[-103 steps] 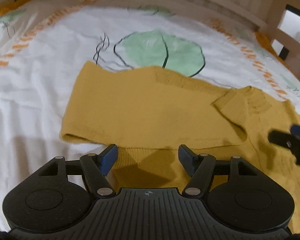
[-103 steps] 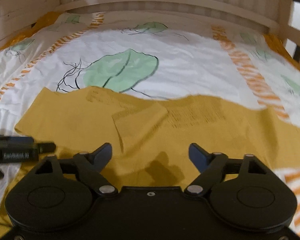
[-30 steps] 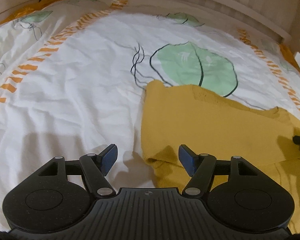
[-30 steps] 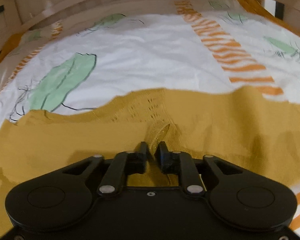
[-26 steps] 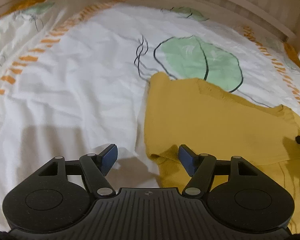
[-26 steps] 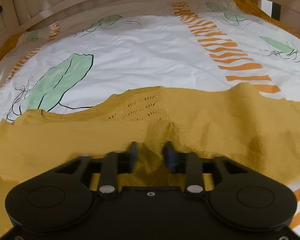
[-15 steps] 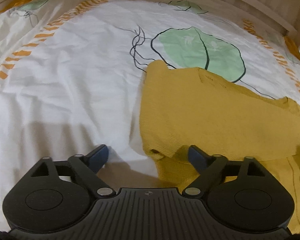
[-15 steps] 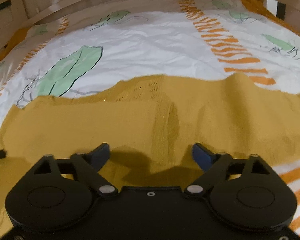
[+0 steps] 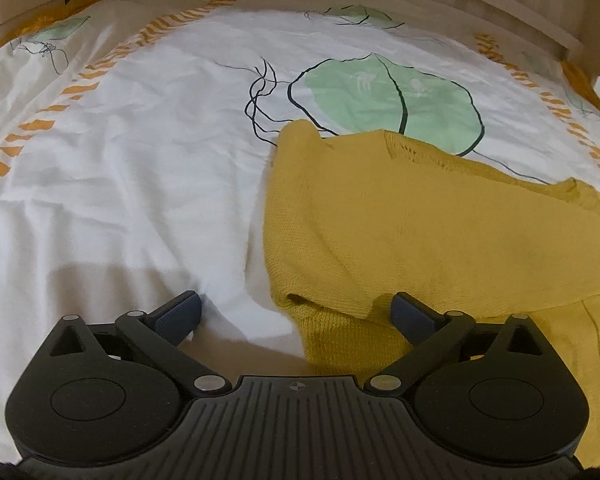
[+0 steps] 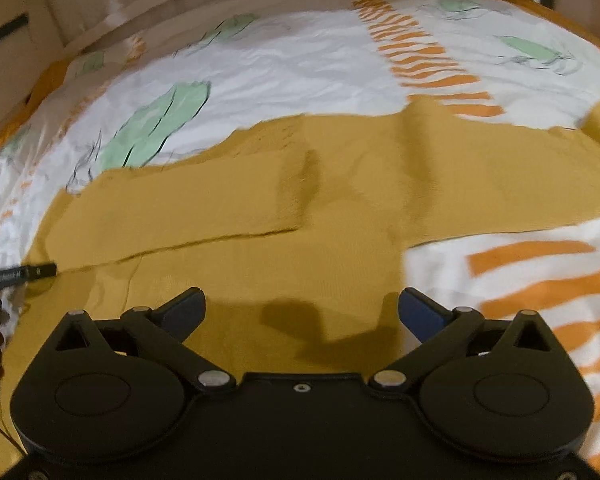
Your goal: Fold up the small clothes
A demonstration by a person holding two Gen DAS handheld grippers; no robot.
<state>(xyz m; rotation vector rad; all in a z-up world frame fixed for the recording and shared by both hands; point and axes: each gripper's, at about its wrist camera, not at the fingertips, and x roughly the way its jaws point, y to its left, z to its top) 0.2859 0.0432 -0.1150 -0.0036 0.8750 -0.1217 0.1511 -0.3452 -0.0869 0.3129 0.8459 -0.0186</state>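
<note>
A mustard knit sweater lies flat on the bed's leaf-print duvet, one sleeve folded across its body, its upper edge overlapping the large green leaf. The right wrist view is blurred and the sweater's far end runs out of frame. The left tool is opening, jaws wide, straddling the folded corner without pinching it. The right tool is opening too, empty over the sweater.

1. The sweater near me is mustard yellow all over.
2. The bed sheet is white with green leaves, thin dark lines and orange stripes.
3. My claws are black with blue fingertips.
</note>
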